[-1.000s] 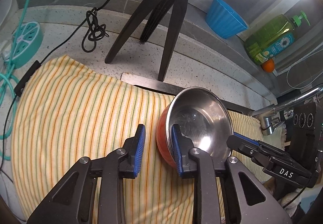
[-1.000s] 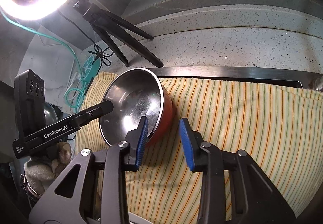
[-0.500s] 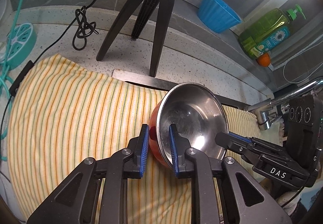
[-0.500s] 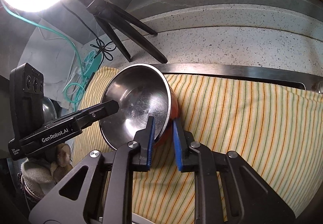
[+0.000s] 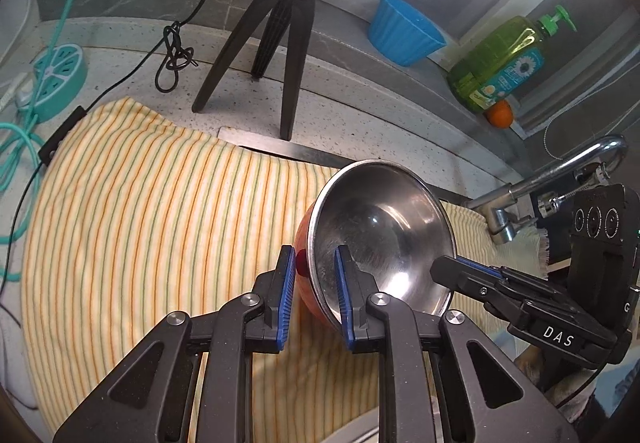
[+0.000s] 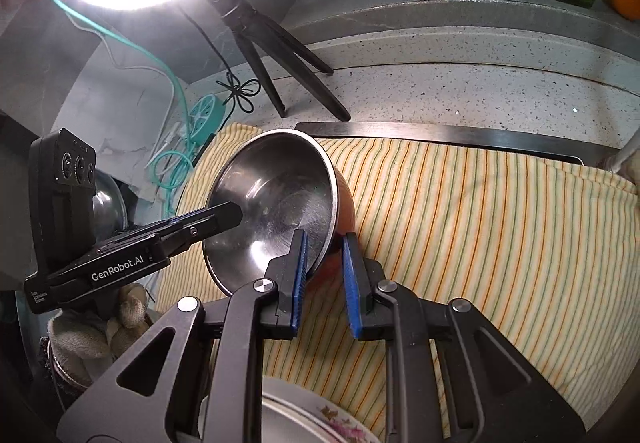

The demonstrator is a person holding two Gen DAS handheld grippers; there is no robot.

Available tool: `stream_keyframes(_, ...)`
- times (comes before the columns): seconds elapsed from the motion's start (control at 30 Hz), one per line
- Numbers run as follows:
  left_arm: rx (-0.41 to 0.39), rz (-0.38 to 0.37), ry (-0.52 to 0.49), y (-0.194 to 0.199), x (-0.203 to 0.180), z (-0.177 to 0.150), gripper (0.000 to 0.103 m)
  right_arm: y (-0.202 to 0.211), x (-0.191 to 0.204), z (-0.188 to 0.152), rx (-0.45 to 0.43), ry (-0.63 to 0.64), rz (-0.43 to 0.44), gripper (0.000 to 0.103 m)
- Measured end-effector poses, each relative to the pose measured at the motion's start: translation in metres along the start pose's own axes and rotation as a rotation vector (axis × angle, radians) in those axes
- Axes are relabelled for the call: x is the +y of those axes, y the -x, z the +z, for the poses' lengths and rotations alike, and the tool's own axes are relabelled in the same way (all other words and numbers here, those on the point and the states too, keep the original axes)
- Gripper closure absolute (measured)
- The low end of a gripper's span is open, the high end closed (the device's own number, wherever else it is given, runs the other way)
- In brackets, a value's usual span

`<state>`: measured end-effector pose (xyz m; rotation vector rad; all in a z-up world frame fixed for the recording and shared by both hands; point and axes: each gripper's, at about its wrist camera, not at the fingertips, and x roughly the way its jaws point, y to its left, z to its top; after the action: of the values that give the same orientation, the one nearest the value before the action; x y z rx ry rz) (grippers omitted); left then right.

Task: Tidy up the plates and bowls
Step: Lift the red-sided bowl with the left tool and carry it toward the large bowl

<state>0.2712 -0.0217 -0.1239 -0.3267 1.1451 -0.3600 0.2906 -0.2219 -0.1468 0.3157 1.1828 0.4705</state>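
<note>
Bowl (image 5: 384, 227) rim pinched by both hand-held grippers (left (image 5: 314, 267), right (image 6: 323, 252)).

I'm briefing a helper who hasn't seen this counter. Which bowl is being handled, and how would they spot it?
Find the yellow striped cloth spread over the speckled counter, in front of the black tripod. The bowl is held tilted above the cloth, with the left claw and right claw each clamped on its rim. It is shiny steel inside and orange-red outside, unlike the ribbed blue bowl on the back ledge.
</note>
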Motion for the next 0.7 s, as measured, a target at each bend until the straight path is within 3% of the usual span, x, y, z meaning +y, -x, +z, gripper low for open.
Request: stream_keyframes(0.7,-0.076,-0.021,-0.005,0.059,-0.033,-0.066,0.085,0.075,0.028,-0.068,-0.06,0.067,0.025,0.085)
